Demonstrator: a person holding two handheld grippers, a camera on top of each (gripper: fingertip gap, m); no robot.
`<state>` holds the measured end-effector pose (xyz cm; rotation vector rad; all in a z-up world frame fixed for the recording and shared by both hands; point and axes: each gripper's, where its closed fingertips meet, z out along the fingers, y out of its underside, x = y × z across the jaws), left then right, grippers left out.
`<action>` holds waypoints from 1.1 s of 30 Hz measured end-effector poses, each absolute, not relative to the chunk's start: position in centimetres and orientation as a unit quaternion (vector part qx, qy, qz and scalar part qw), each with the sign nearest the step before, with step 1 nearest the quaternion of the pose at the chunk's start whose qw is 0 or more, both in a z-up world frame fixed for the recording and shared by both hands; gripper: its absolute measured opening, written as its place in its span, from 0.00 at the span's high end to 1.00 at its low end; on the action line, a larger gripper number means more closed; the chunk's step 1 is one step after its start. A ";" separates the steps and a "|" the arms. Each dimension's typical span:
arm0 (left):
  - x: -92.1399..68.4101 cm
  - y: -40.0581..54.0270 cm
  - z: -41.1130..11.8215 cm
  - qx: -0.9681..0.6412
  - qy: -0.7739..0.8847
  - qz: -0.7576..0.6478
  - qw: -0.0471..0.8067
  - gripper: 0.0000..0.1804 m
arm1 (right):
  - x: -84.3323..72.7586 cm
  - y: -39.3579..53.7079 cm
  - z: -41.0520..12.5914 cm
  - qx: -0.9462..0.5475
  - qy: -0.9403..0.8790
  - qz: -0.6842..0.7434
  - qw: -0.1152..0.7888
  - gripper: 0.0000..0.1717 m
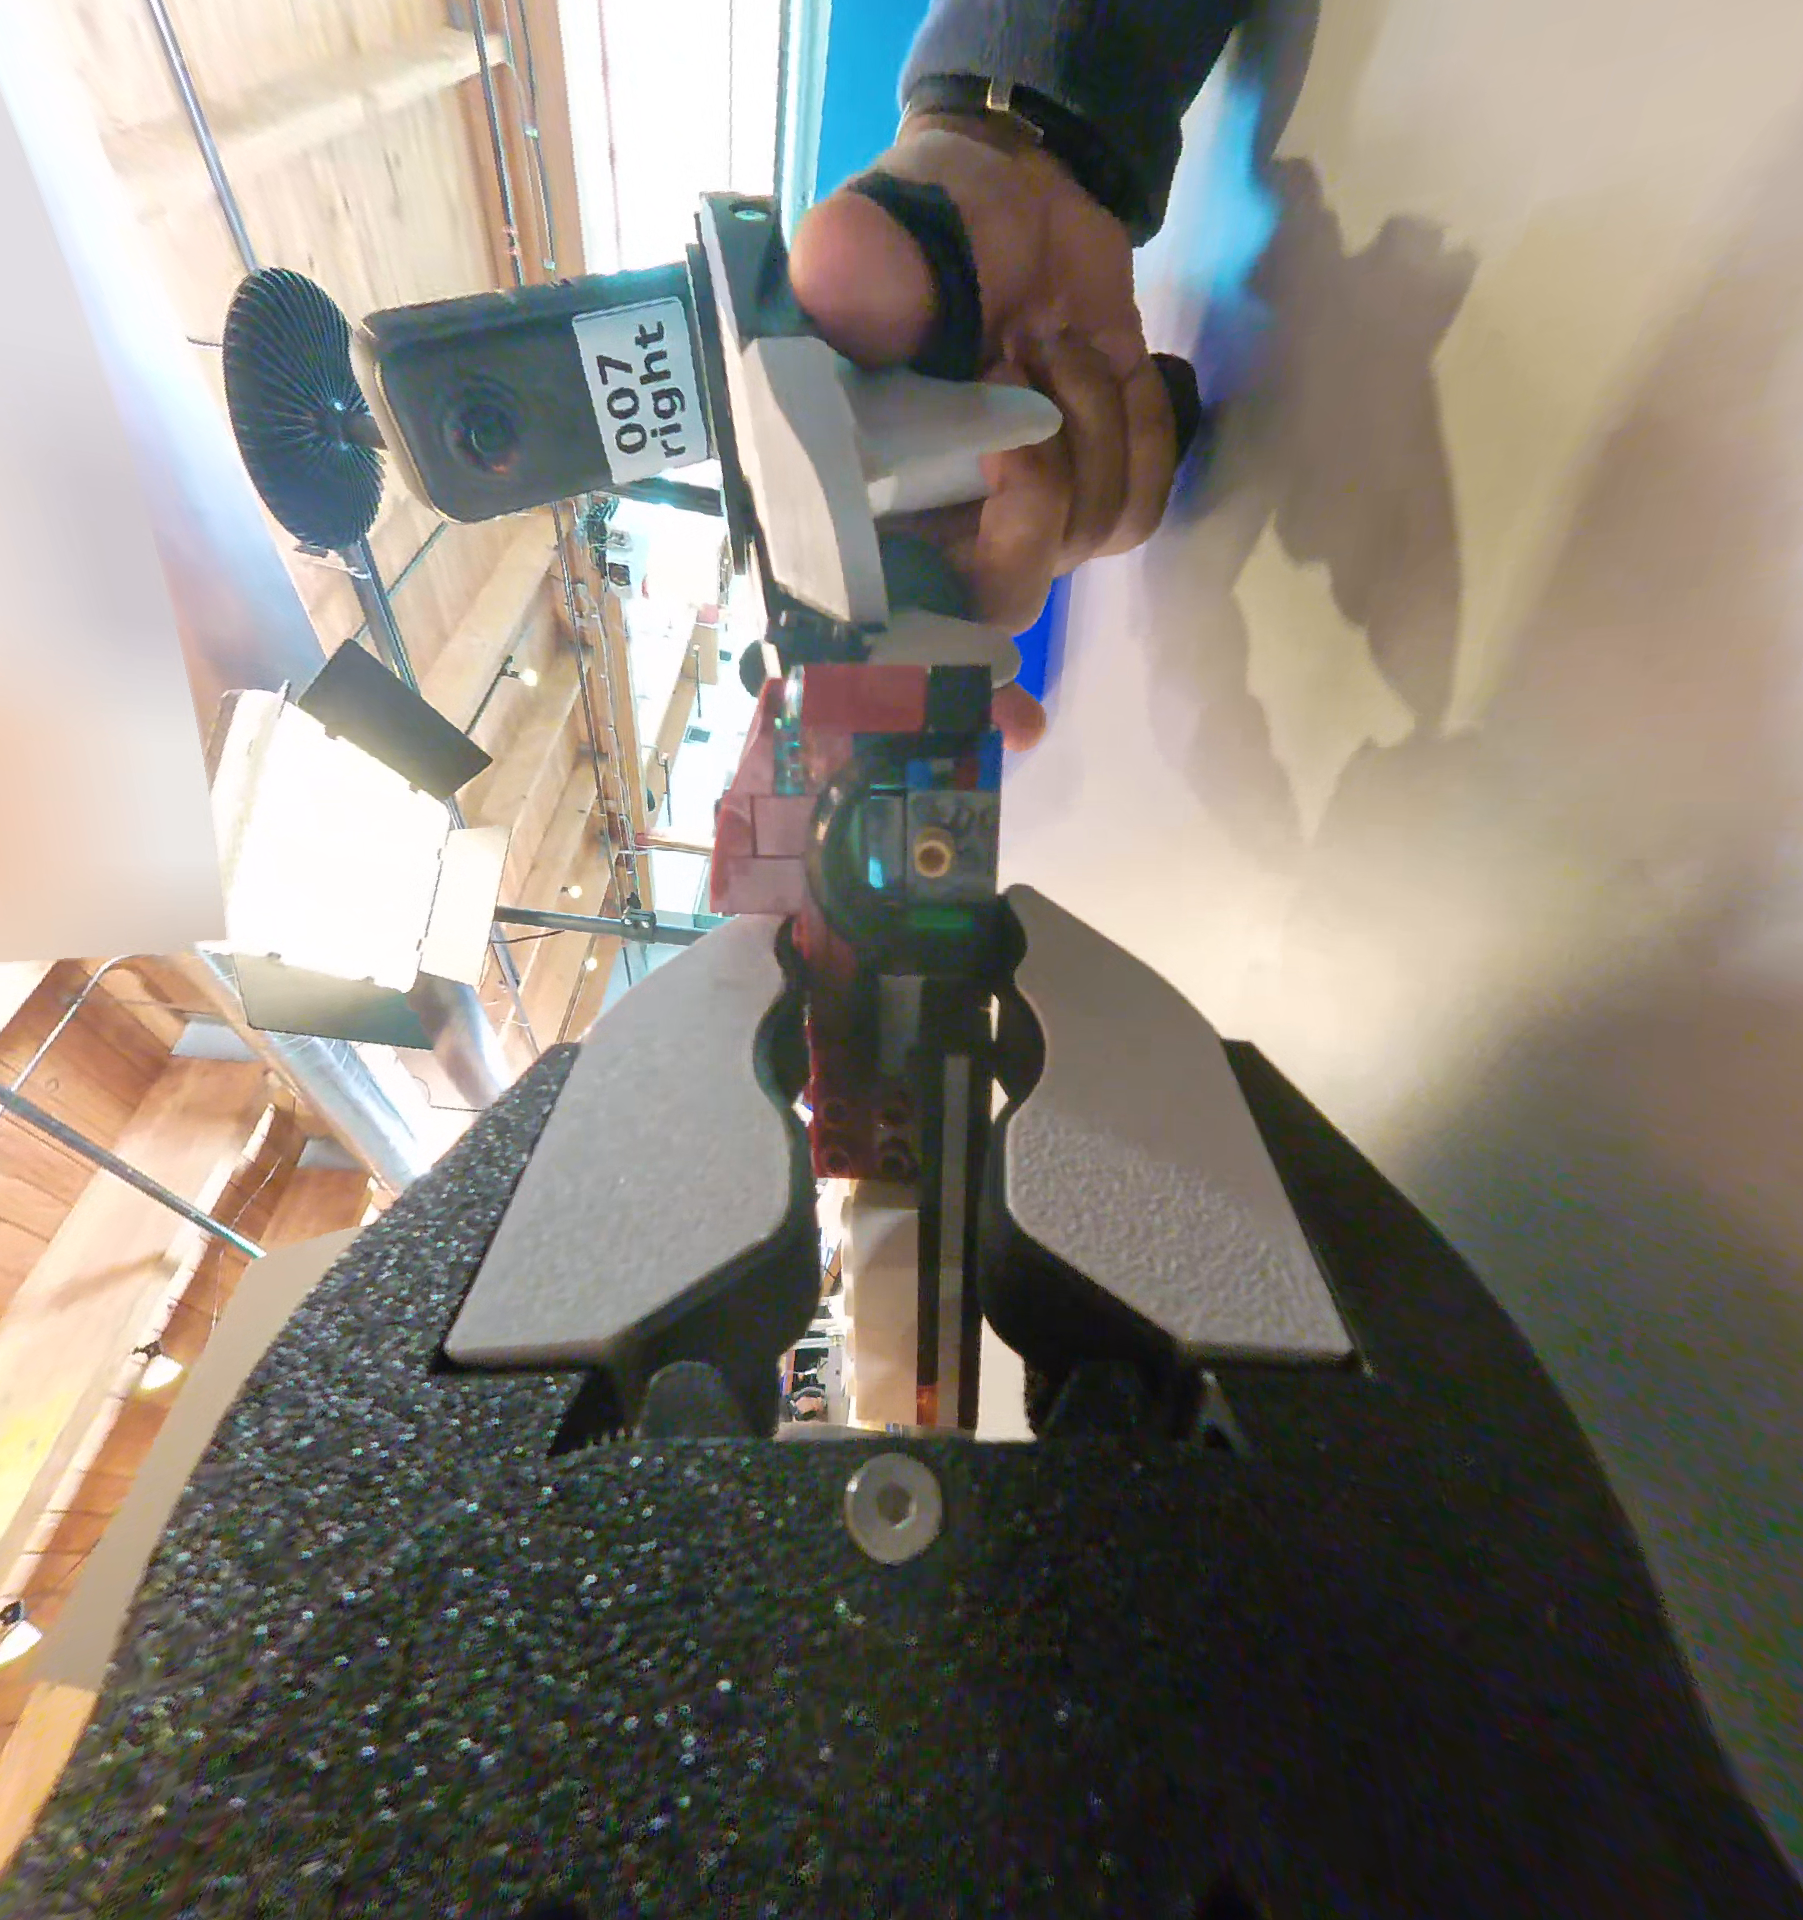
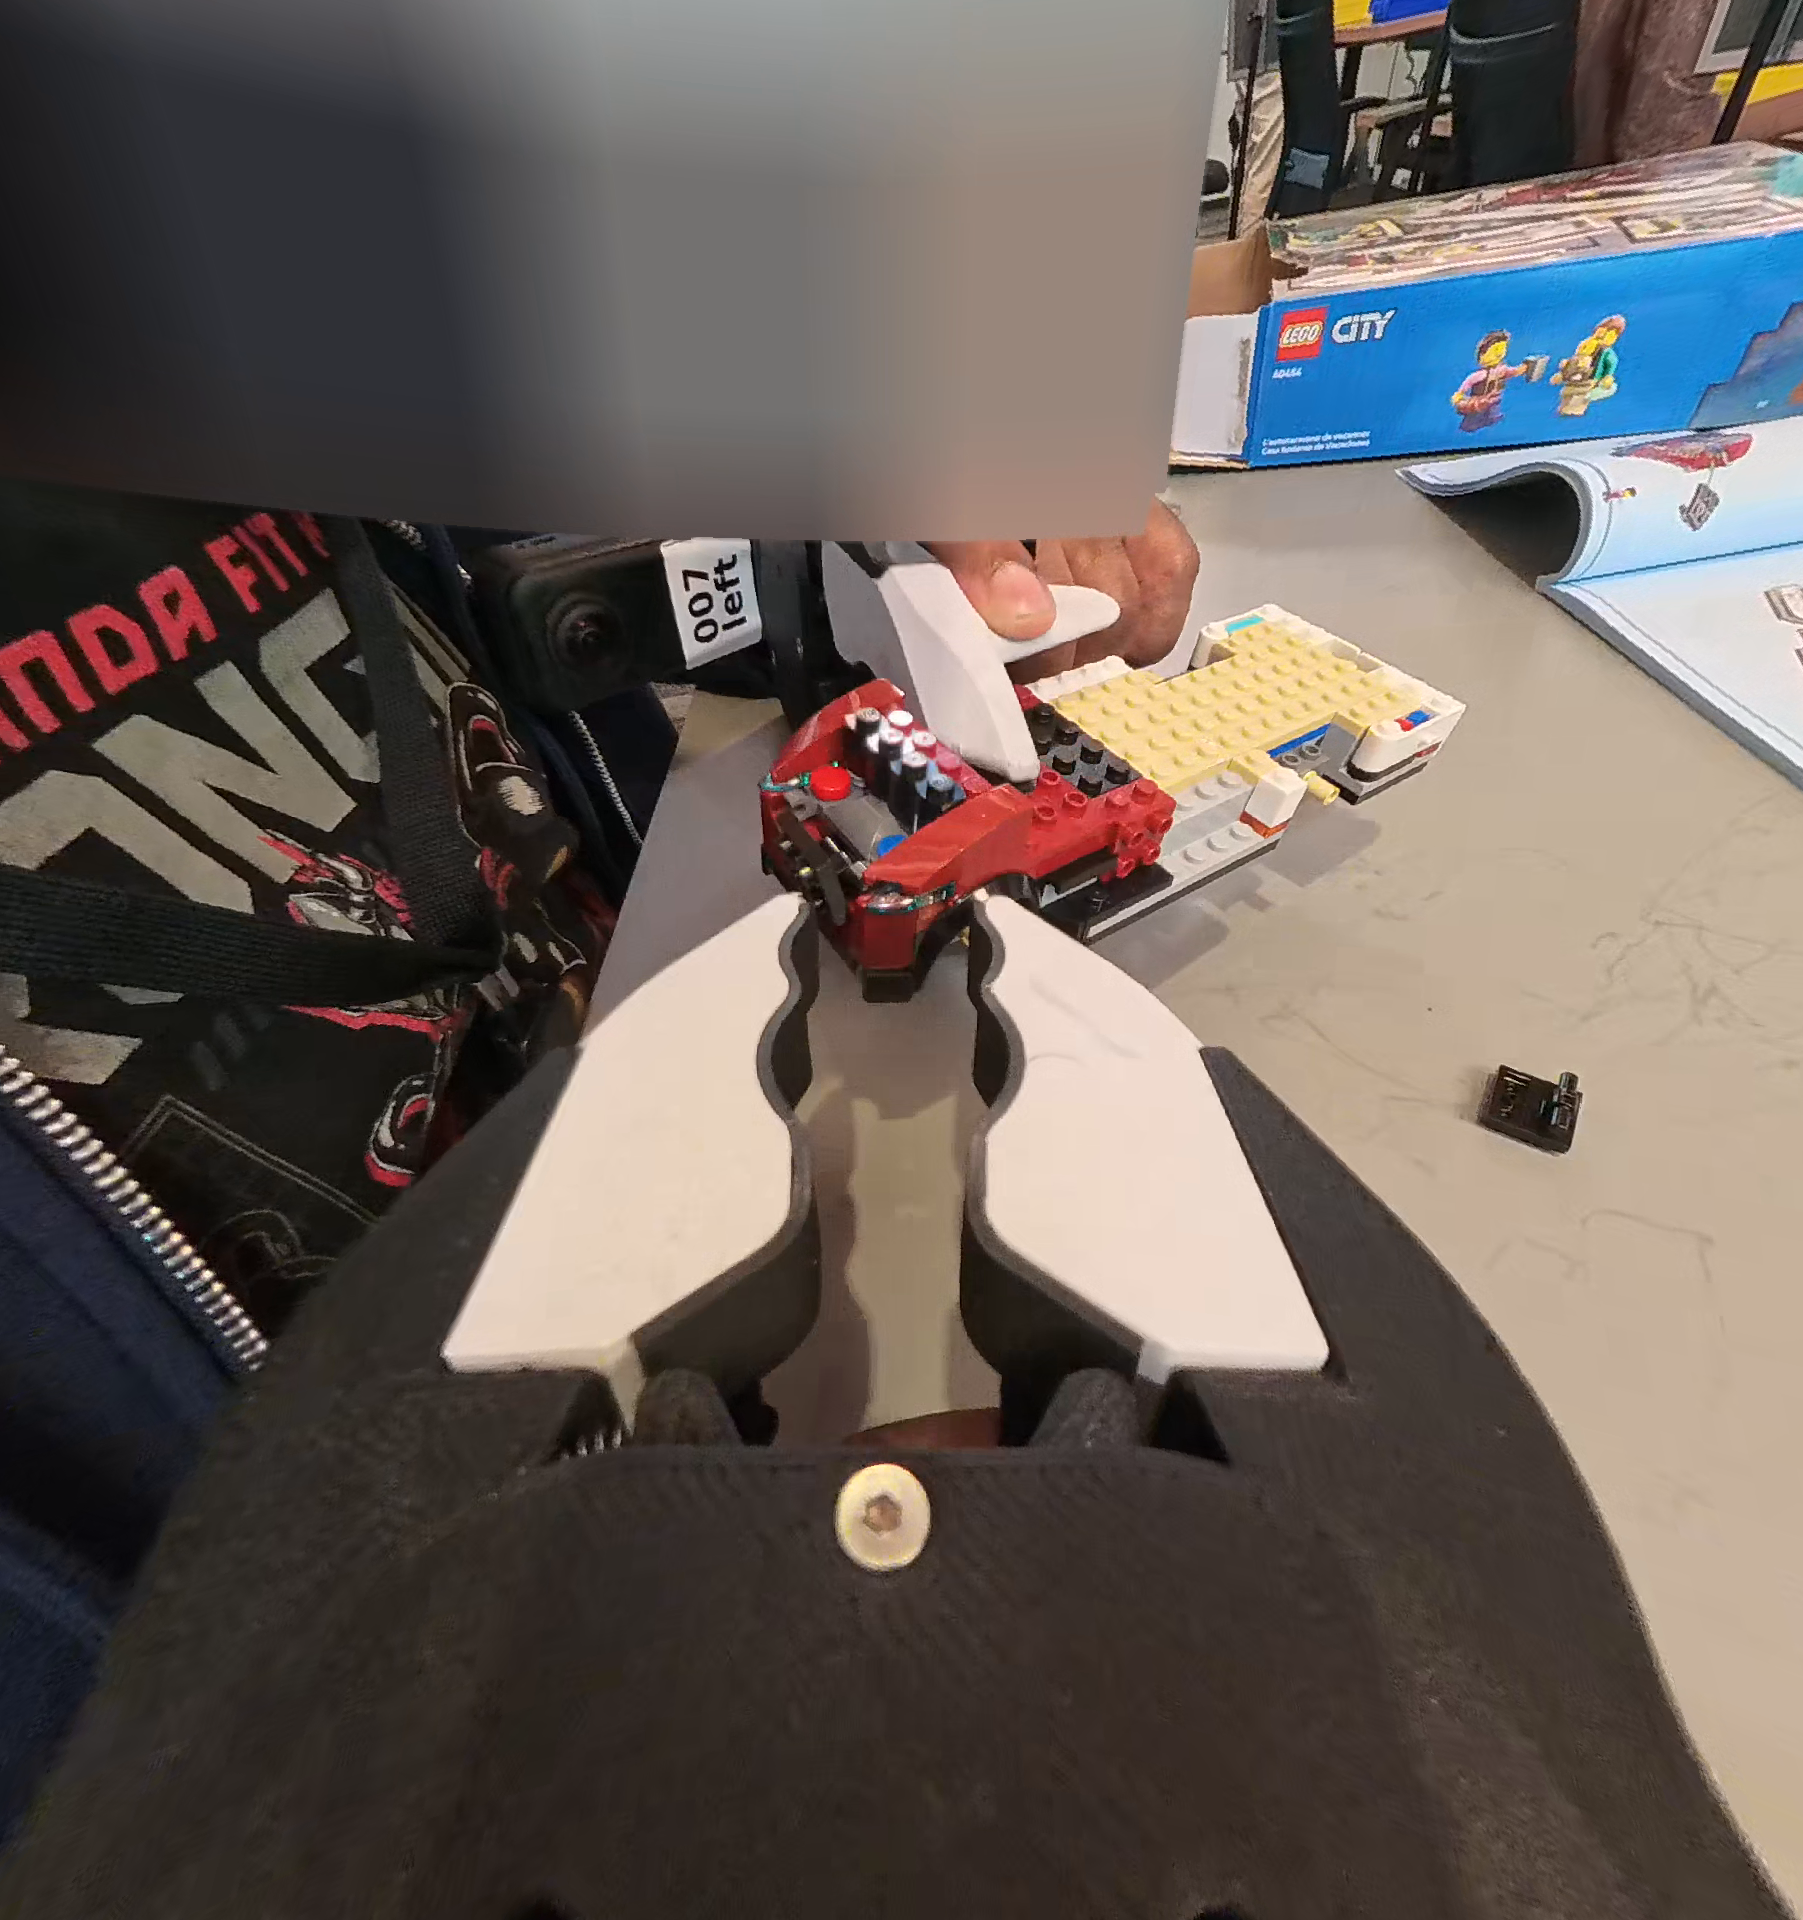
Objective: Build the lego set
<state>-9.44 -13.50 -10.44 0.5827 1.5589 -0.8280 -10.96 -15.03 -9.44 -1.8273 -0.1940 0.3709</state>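
Note:
A brick-built vehicle with a red front [image 2: 980,831] and a tan studded floor [image 2: 1229,707] is held between both grippers over the grey table [image 2: 1448,1299]. My right gripper [image 2: 892,914] is shut on the red front corner, with both fingertips against it. My left gripper [image 1: 892,925] is shut on the same vehicle [image 1: 855,748], whose body runs back between its fingers. In the right wrist view one left finger [image 2: 959,665] lies on top of the model behind the red hood. In the left wrist view a right finger [image 1: 814,488] and the hand holding that gripper [image 1: 1032,343] are at the vehicle's far end.
A blue toy box [image 2: 1499,343] and an open instruction booklet [image 2: 1707,582] lie at the far right of the table. A small black piece [image 2: 1531,1110] lies alone on the right. A person's torso in a dark printed shirt [image 2: 201,779] is on the left. Both grippers' tips are close together, under 4 cm apart.

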 end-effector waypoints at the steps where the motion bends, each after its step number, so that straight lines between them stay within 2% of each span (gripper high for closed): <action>1: -9.4 -13.5 -10.5 0.252 0.673 -0.355 0.598 0.82 | -10.9 -15.1 -9.5 -0.787 -0.085 0.157 0.591 0.84; 17: -8.7 -13.0 -9.8 0.237 0.656 -0.358 0.621 0.82 | -10.6 -14.8 -8.9 -0.783 -0.055 0.126 0.606 0.84; 24: -8.8 -13.2 -9.3 0.234 0.647 -0.368 0.626 0.82 | -10.7 -14.7 -8.7 -0.782 -0.037 0.139 0.607 0.79; 33: -7.9 -13.0 -9.6 0.221 0.646 -0.348 0.642 0.80 | -10.3 -14.0 -9.2 -0.789 -0.009 0.141 0.598 0.82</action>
